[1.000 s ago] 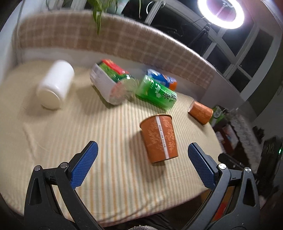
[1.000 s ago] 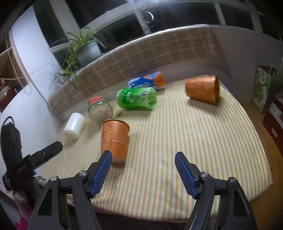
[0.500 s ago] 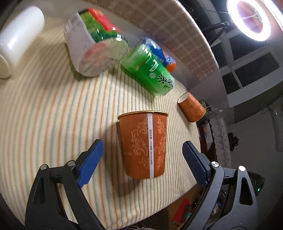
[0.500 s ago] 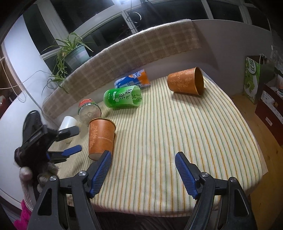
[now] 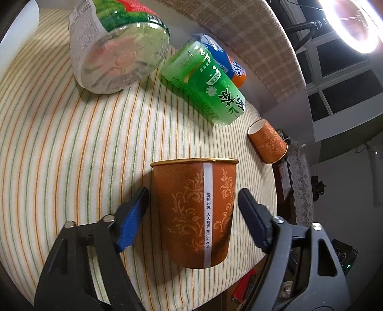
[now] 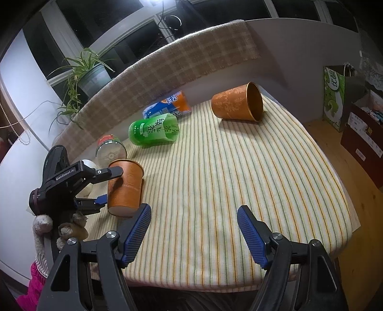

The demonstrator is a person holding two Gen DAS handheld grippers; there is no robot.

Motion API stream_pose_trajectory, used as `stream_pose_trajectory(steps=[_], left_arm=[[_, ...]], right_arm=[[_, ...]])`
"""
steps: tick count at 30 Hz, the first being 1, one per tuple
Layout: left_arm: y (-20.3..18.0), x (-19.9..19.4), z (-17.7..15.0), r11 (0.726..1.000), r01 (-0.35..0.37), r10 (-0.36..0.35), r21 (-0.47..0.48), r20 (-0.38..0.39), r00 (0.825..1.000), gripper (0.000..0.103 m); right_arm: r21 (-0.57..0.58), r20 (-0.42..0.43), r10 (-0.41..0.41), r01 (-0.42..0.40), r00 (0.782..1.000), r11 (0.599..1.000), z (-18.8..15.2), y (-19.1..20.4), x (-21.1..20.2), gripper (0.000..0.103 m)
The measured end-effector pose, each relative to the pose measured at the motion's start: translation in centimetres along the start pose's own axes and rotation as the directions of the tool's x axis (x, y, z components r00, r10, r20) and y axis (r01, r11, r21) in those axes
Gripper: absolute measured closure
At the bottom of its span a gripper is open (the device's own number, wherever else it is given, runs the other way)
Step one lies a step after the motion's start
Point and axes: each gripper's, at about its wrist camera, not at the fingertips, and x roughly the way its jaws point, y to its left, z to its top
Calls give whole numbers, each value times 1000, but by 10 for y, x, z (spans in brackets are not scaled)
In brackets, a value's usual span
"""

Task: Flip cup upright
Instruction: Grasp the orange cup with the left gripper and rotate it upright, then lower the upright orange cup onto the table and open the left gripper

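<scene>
At the far left a white bottle (image 5: 22, 21) lies by the counter's (image 6: 239, 179) left edge, and next to it a clear jar (image 5: 119, 45) rests on its side. The left tongs (image 5: 193, 205) straddle the near orange cup (image 5: 195, 210), which stands mouth up close to the front-left edge. Their jaws sit just beside the cup wall on either side with thin gaps showing, so they are open and grip nothing. A second ago these tongs hung well back with the cup far ahead of them; they have since pushed in around it.

Behind, a green bottle (image 6: 153, 130) and a blue-and-orange can (image 6: 170, 105) lie on their sides near the cushioned back rail. Striped cloth runs bare from there across the middle to the front edge, where the right tongs (image 6: 194, 229) hover spread wide, holding nothing, much as they did earlier. Further right a second orange cup (image 6: 237, 102) lies tipped over near the back right corner, mouth facing right, with the counter's right edge dropping to wooden floor just beyond.
</scene>
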Motion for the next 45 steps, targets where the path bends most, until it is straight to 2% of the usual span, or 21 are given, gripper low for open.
stream_pose_trajectory(steps=[3, 8, 15, 21, 26, 34, 39, 45], left_arm=[[-1, 1, -1, 1000, -2, 2, 13, 0, 1000, 34], [-8, -4, -4, 998, -20, 19, 53, 26, 999, 36], [-28, -17, -14, 983, -91, 75, 160, 107, 991, 36], [-50, -25, -26, 946, -182, 130, 270, 199, 971, 36], [-67, -25, -33, 893, -277, 182, 353, 280, 942, 36], [-83, -19, -41, 830, -355, 206, 430, 356, 911, 36], [-89, -12, -40, 808, -375, 205, 453, 382, 901, 36], [-91, -3, -37, 807, -373, 198, 457, 385, 901, 36]], right_arm=[[4, -2, 1, -1, 1000, 1000, 0, -2, 1, 26], [6, -1, 4, -4, 1000, 1000, 0, -1, 1, 26], [-7, 6, 7, -7, 1000, 1000, 1, 3, 0, 26], [-17, 5, 6, -6, 1000, 1000, 1, 6, 1, 26], [-21, 7, 5, -5, 1000, 1000, 0, 7, 0, 26], [-24, 8, 3, -3, 1000, 1000, 0, 6, 0, 26], [-31, 10, 1, 0, 1000, 1000, 1, 5, -1, 26], [-31, 12, -3, 3, 1000, 1000, 1, 4, -2, 26]])
